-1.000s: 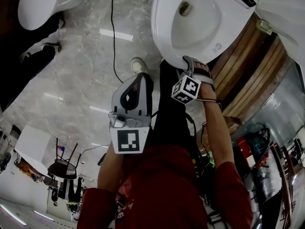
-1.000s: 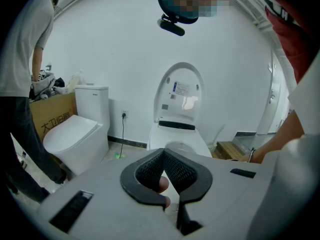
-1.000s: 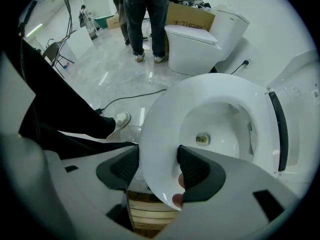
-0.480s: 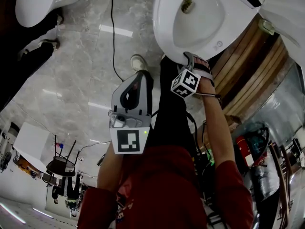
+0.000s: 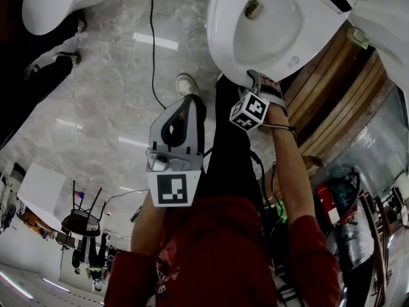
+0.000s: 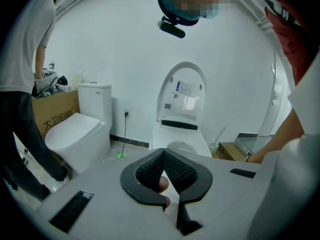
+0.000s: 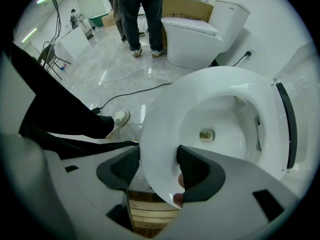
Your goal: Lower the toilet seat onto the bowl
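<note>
Grips the front edge of the toilet seat (image 7: 165,109) with the right hand-held gripper (image 7: 157,166), one jaw pressed to the outside of the white ring and the other to its inside. Reaches there with the right arm stretched forward from a red sleeve (image 5: 307,254).

Finds the seat low and roughly level, ringing the bowl (image 7: 220,119). Cannot tell whether seat and bowl rim touch all the way round. Behind the bowl, upright against the white wall: the lid (image 6: 181,91). Beneath the gripped edge, just visible between the jaws: the slats of a wooden platform (image 7: 145,209).

Holds the left hand-held gripper (image 6: 163,154) well back from the toilet, beside the dark trouser leg (image 5: 227,152), jaws closed tip to tip on nothing.

Elsewhere on the grey marble floor (image 5: 108,94): a black cable (image 5: 152,43) trailing past a white shoe (image 5: 185,85), and a second toilet (image 6: 75,139) with its lid down, next to a cardboard box (image 6: 52,111).
</note>
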`<state>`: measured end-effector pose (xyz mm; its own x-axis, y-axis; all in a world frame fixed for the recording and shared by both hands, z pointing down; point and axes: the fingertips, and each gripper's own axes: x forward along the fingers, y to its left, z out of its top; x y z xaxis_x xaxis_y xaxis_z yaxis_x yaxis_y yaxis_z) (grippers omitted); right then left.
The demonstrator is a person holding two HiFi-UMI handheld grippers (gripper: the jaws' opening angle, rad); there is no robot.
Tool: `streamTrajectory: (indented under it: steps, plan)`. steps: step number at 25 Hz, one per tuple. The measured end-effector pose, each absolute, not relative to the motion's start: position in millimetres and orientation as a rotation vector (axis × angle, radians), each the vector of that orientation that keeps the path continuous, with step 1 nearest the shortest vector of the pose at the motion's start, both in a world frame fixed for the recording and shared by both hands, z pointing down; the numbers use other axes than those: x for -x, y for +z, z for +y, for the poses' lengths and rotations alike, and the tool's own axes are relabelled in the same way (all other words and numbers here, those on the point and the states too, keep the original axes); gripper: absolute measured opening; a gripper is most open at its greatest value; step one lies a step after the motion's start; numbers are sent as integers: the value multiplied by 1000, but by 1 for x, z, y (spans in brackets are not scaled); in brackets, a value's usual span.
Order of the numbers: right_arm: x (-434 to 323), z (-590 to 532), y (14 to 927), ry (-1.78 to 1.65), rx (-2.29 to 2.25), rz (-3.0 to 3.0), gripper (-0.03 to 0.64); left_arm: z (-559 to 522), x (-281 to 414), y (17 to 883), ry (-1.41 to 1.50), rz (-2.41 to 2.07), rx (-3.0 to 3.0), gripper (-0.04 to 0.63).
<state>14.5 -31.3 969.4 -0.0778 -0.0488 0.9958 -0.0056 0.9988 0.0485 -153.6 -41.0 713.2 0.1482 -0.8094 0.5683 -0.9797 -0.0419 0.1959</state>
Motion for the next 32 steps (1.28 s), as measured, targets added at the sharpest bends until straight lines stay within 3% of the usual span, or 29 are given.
streamTrajectory:
  steps: [16,32]
  plan:
    - [-14,-31,939,92,-124,-1691,247,-54,152,675,399,-1739,-1967,9]
    - [-17,-32,846,149,-297,-1754,247,-56,148,576,265,-1819,-2071,9]
